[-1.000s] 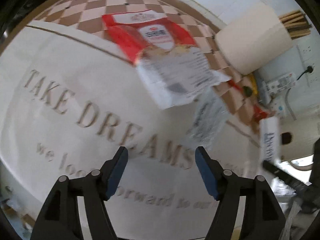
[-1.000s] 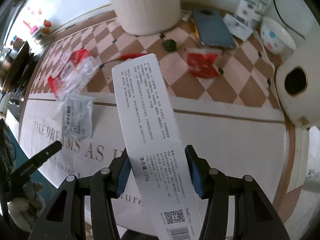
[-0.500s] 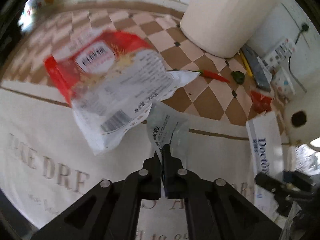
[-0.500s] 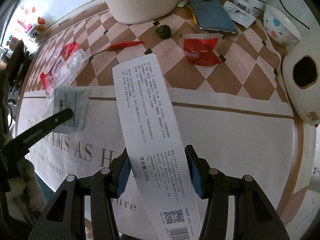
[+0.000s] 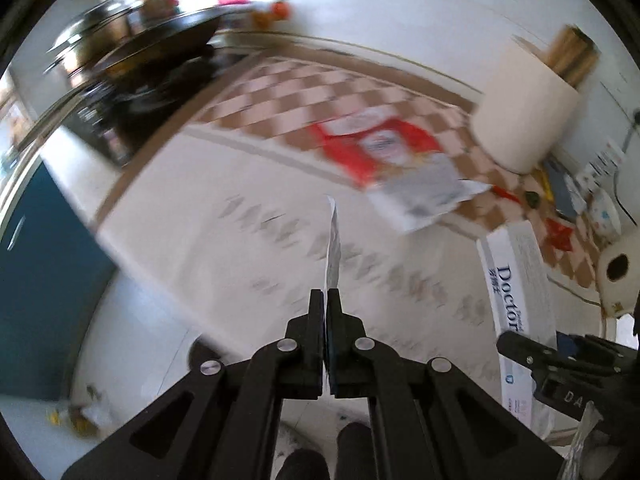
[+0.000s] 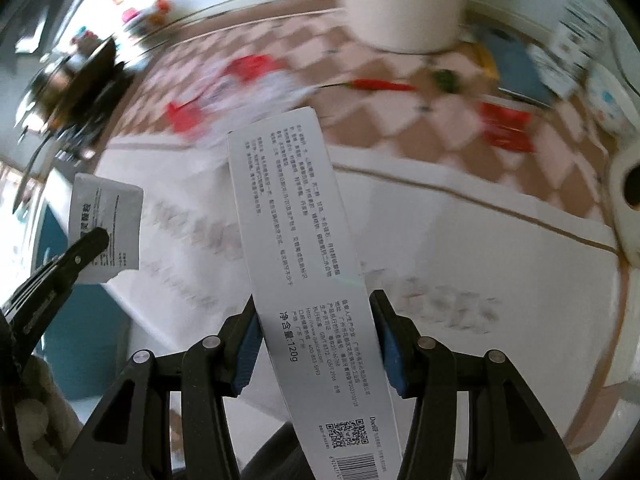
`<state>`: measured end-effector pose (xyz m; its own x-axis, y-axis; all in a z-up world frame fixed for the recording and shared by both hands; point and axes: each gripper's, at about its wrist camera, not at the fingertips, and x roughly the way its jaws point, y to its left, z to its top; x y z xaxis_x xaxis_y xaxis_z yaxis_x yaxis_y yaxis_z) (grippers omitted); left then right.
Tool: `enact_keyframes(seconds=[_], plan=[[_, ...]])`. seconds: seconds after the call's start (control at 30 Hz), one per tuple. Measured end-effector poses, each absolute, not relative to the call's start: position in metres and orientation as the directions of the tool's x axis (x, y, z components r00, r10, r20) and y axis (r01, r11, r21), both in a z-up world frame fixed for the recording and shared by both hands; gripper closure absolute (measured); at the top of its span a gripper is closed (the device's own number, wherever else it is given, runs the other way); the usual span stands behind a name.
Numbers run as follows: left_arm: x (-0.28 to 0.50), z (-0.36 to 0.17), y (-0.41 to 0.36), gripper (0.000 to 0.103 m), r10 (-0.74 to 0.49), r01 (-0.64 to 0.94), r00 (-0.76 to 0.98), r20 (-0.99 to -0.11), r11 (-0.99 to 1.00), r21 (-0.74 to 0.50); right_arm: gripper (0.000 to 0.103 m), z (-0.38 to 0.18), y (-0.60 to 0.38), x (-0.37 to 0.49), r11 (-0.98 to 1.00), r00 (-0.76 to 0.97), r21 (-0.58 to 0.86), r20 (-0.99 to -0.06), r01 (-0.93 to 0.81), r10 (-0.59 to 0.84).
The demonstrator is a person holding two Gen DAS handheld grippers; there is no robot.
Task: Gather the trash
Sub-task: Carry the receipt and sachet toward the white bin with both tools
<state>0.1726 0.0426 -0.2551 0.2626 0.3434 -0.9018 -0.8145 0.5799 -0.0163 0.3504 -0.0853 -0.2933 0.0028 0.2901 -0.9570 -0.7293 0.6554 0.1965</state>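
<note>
My left gripper (image 5: 327,300) is shut on a small clear plastic sachet (image 5: 333,246), seen edge-on above the white tablecloth; the sachet also shows in the right wrist view (image 6: 105,227), lifted off the table. My right gripper (image 6: 316,320) is shut on a long white toothpaste box (image 6: 304,256), also visible in the left wrist view (image 5: 518,300). A red and white snack wrapper (image 5: 394,164) lies on the checkered cloth beyond. A small red wrapper (image 6: 506,126) lies further right.
A white cylindrical bin (image 5: 524,120) stands at the back right. A red chilli (image 6: 378,85), a green scrap (image 6: 445,77), a blue notebook (image 6: 516,66), a dotted bowl (image 5: 606,212) and a paper roll (image 5: 618,268) lie on the checkered cloth (image 5: 304,96). Pots (image 5: 132,56) stand at the left.
My left gripper closed on the sachet, lifted it off the tablecloth and swung left. My right gripper kept hold of the toothpaste box and shifted slightly.
</note>
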Motion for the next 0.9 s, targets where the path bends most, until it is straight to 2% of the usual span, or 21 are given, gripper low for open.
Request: enact_keyframes(seconds=[0.2, 0.47, 0.63, 0.77, 0.9], plan=[[0.065, -0.263, 0.06, 0.103, 0.377, -0.913, 0.149, -0.914, 0.408, 0.02, 0.049, -0.297, -0.03, 0.261, 0.488, -0.113, 0.26, -0.944, -0.833, 0.309], [-0.074, -0.329, 0.085, 0.103, 0.272, -0.985, 0.116, -0.955, 0.154, -0.076, 0.049, -0.341, 0.036, 0.111, 0.238, -0.236, 0.292, -0.943, -0.926, 0.236], [-0.132, -0.429, 0.111, 0.103, 0.139, -0.982, 0.187, -0.972, 0.037, -0.184, 0.05, -0.414, 0.056, 0.04, 0.163, -0.243, 0.266, -0.959, -0.95, 0.147], [-0.162, -0.526, 0.134, 0.103, 0.041, -0.959, 0.279, -0.959, -0.034, -0.28, 0.05, -0.511, 0.072, -0.002, 0.162, -0.216, 0.223, -0.975, -0.961, 0.059], [-0.171, -0.628, 0.16, 0.103, -0.04, -0.951, 0.306, -0.951, -0.059, -0.304, 0.05, -0.604, 0.086, -0.022, 0.192, -0.198, 0.191, -0.98, -0.963, -0.019]])
